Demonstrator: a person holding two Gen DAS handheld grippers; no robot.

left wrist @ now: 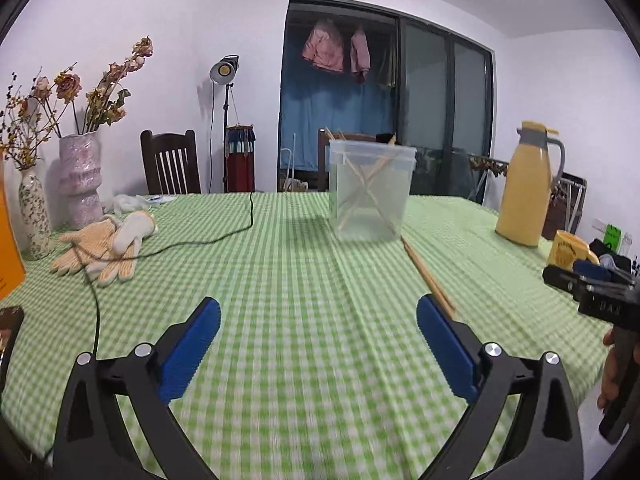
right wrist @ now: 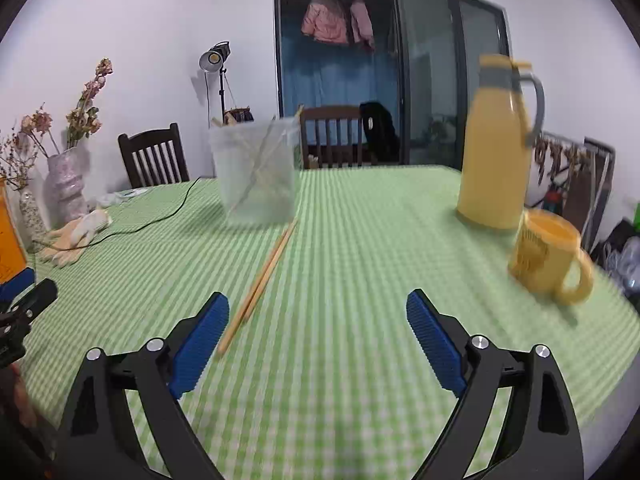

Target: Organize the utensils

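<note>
A clear plastic container (left wrist: 370, 190) stands on the green checked table and holds several wooden chopsticks; it also shows in the right wrist view (right wrist: 256, 174). A pair of wooden chopsticks (left wrist: 428, 274) lies on the cloth just in front of it, seen too in the right wrist view (right wrist: 262, 278). My left gripper (left wrist: 318, 320) is open and empty above the table, its right finger near the pair's near end. My right gripper (right wrist: 318, 314) is open and empty, the pair lying just inside its left finger. The right gripper also shows at the left wrist view's right edge (left wrist: 592, 284).
A yellow thermos (right wrist: 498, 144) and yellow mug (right wrist: 548, 256) stand at the right. Work gloves (left wrist: 104, 248), a black cable (left wrist: 200, 240) and flower vases (left wrist: 80, 180) lie at the left. Chairs stand behind the table (left wrist: 320, 360).
</note>
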